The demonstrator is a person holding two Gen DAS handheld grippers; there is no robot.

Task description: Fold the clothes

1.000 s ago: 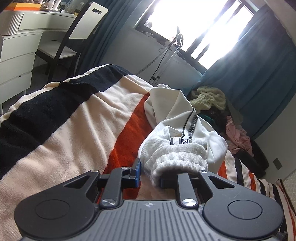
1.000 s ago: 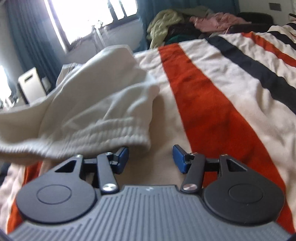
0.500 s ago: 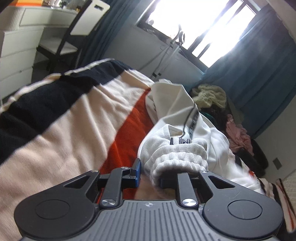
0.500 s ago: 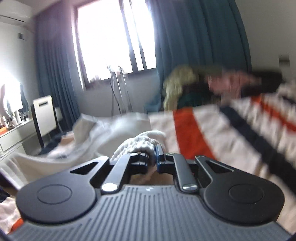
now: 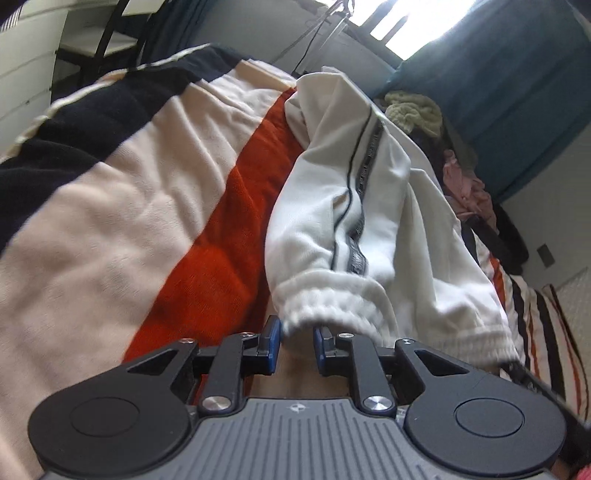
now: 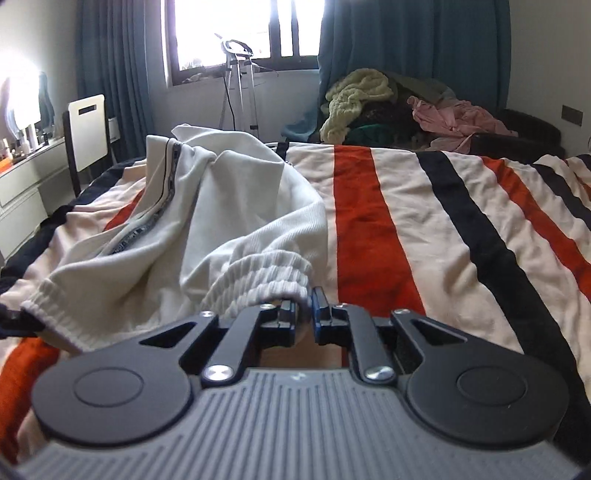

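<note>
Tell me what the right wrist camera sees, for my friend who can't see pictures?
The right gripper pinches the ribbed cuff of a white garment lying rumpled on a bed with an orange, black and cream striped blanket. Behind are a clothes pile, blue curtains and a bright window.

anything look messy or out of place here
The white garment lies crumpled and twisted on the striped blanket, not flat. Beyond the bed's far edge, a loose pile of clothes sits heaped against the curtain. Nothing looks damaged or spilled.
</note>
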